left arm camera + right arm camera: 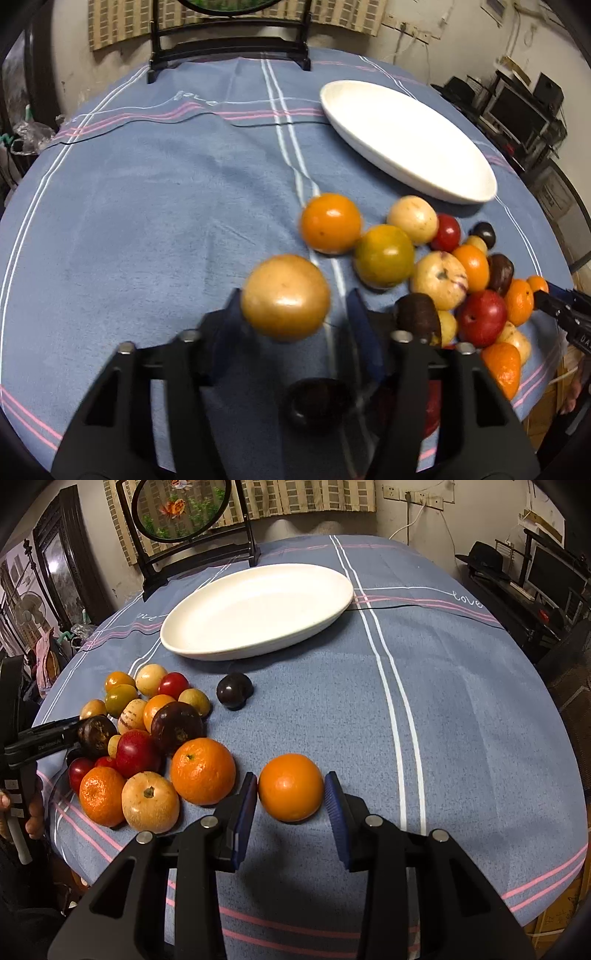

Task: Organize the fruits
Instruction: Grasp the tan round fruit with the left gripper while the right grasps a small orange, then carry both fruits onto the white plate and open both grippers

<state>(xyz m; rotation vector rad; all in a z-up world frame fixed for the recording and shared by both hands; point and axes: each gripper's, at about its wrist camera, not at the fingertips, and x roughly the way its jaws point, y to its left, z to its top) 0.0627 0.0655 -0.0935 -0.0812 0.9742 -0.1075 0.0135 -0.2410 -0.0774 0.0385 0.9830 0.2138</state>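
My left gripper (291, 299) has a yellow-brown round fruit (286, 297) between its fingers. The left pad lies against it, and a narrow strip of cloth shows before the blurred right pad. My right gripper (290, 786) is shut on an orange (290, 787), both blue pads touching its sides. A pile of mixed fruits (443, 273) (147, 738), orange, red, yellow and dark purple, lies on the blue tablecloth. The white oval plate (406, 140) (258, 609) sits empty behind the pile. The right view shows the left gripper (48, 738) at the pile's left edge.
One dark purple fruit (233, 690) lies apart, in front of the plate. A round picture in a black stand (184, 513) rises at the table's far edge. The round table drops away on all sides. A hand (33, 812) holds the left tool.
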